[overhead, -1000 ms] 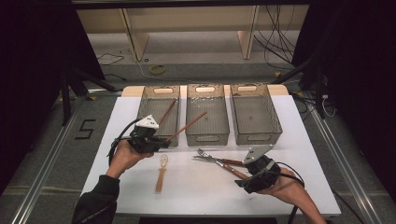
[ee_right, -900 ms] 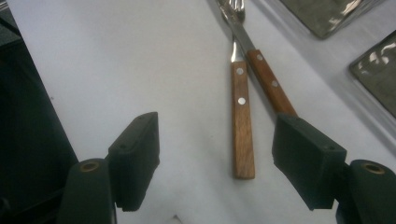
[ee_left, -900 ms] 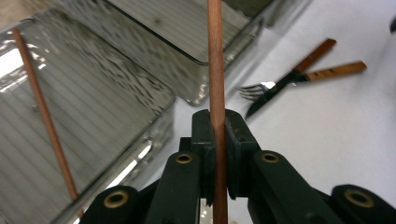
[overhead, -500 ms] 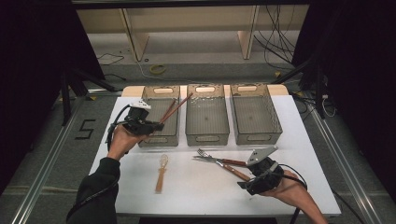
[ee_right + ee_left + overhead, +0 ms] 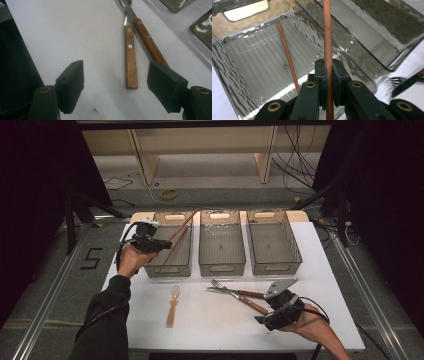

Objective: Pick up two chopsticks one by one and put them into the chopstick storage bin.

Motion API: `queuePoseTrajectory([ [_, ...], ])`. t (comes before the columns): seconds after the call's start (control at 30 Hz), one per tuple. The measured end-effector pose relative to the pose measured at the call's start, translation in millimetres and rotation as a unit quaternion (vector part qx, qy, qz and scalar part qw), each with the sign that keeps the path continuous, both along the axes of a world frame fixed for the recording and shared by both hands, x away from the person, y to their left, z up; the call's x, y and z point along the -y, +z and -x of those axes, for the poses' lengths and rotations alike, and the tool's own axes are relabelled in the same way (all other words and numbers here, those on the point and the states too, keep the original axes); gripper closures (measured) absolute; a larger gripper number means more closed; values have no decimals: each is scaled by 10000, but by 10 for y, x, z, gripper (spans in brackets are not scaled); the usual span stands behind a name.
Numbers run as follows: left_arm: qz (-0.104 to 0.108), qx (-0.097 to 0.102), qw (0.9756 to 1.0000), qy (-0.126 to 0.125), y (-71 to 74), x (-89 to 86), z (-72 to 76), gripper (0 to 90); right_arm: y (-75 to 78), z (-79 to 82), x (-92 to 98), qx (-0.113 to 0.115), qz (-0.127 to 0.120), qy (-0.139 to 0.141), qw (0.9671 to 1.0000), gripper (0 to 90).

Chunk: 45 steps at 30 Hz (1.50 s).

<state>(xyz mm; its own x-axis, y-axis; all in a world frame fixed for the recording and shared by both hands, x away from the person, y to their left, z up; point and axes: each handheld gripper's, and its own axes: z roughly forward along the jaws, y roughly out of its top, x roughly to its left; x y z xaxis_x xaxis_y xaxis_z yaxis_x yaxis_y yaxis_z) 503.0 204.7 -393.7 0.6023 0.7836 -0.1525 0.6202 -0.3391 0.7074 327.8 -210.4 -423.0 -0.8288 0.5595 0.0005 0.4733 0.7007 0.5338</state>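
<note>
My left gripper [image 5: 161, 245] hovers over the left clear bin [image 5: 167, 270], shut on a reddish wooden chopstick [image 5: 327, 37] that runs upright between its pads [image 5: 321, 72]. A second chopstick [image 5: 287, 55] lies slanted inside that bin. My right gripper [image 5: 267, 314] rests low at the table's front right, its jaws open. In the right gripper view [image 5: 117, 85] the wooden handles of a fork [image 5: 131, 62] and a knife [image 5: 150, 45] lie on the white table between the open jaws, untouched.
The middle bin [image 5: 222, 267] and the right bin [image 5: 275, 267] stand beside the left one along the table's far side. A small whisk with a wooden handle [image 5: 172, 305] lies on the table in front of the left bin.
My left gripper has carried the chopstick away from me and slightly left, over the left bin. The right gripper has stayed in place by the fork and knife.
</note>
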Motion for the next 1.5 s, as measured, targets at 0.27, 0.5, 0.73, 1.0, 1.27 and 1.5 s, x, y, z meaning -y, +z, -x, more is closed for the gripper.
queuePoseTrajectory([
  [0.27, 17, -110, 9996, 263, -42, -27, -123, 838, -6, 1, 10, 0, -1, 6, 10000, 308],
  [0.5, 61, -181, 9989, 428, -82, -51, -196, 838, -11, -1, 17, -4, 5, 13, 10000, 308],
  [0.73, 44, -315, 9978, 578, -150, -65, -257, 836, -20, 0, 13, -36, 23, 25, 10000, 308],
  [1.0, 8, -351, 9966, 739, -206, -92, -294, 831, -33, -4, 13, -52, 37, 42, 10000, 308],
  [1.27, 177, -196, 9961, 843, -165, -93, -262, 607, -33, -4, 14, -64, 24, 57, 10000, 308],
  [1.5, 106, -30, 9968, 788, -61, -62, -133, 424, -28, -2, 22, -62, 35, 61, 10000, 308],
])
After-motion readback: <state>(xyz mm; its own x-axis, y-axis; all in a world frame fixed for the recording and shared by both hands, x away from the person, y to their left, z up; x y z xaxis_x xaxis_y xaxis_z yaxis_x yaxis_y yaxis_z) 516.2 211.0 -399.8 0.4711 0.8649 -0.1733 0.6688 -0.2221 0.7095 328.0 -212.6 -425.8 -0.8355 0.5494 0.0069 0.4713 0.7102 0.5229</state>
